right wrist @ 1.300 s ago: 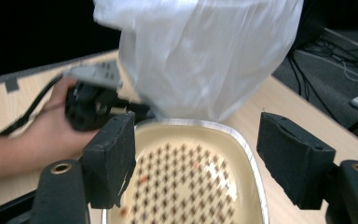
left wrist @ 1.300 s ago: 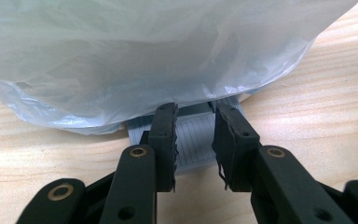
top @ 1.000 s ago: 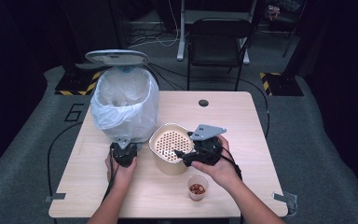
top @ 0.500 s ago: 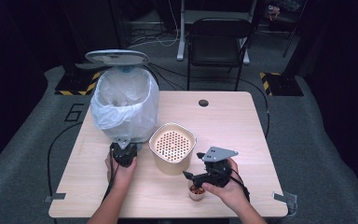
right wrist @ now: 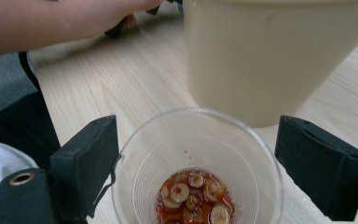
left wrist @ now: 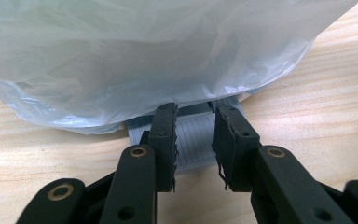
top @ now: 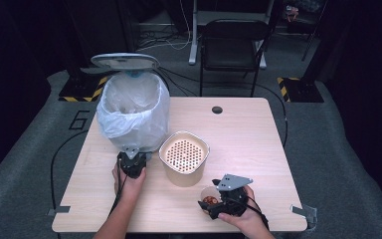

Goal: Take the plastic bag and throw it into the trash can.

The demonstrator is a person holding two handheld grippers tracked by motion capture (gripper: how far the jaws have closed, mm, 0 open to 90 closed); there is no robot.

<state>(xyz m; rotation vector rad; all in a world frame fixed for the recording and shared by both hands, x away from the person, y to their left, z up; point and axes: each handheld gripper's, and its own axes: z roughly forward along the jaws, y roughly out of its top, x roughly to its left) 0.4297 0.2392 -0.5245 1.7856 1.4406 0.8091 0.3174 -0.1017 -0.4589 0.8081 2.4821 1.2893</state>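
While the right gripper (right wrist: 193,175) is spreading its jaws wide around a clear plastic cup (right wrist: 196,163) at the table's (top: 258,144) near edge, nothing is clamping yet. Thin walls will be buckling easily, so hold mid-height, gently; its reddish liquid with sliced bits is spilling-prone. Farther off, the left gripper (left wrist: 193,140) is gaping slightly over a grey pedal (left wrist: 193,137), half hidden beneath the bin bag (left wrist: 144,51).

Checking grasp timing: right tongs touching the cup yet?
Apart. Right gripper view shows table between each jaw of the right tongs and the cup rim.
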